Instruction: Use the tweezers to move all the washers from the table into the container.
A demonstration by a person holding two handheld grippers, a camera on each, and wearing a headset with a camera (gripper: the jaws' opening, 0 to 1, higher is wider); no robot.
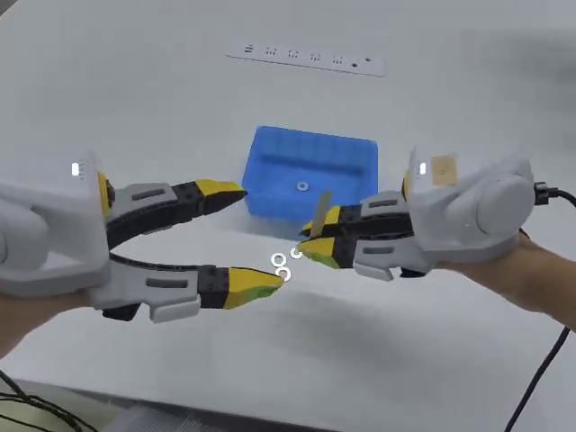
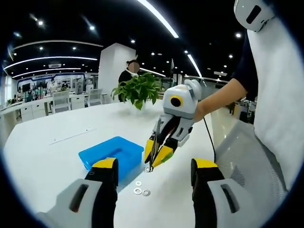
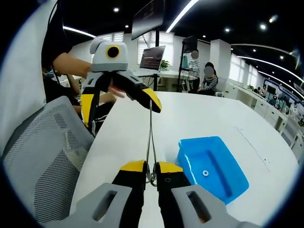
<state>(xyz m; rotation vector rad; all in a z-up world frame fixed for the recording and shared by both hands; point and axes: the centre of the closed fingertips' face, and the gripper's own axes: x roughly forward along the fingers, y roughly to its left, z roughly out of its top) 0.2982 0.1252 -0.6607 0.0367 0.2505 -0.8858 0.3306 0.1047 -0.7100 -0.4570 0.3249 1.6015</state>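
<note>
Right gripper (image 1: 310, 239) clamps hard on the tweezers (image 3: 150, 142), while the left gripper (image 1: 238, 236) hangs spread wide. Washers (image 1: 281, 265) lie on the table (image 1: 405, 360) just before the blue container (image 1: 270, 146). They look thin, light, hard and probably slippery, so best nipped across the ring's edge

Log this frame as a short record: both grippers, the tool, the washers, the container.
left gripper: open, holding nothing, over the table
right gripper: shut on the tweezers
tweezers tips: down near the table, beside the loose washers
container: blue, open-topped, just beyond the grippers
washer in container: one, on the floor of the container
washers on table: three seen, close together in front of the container
</note>
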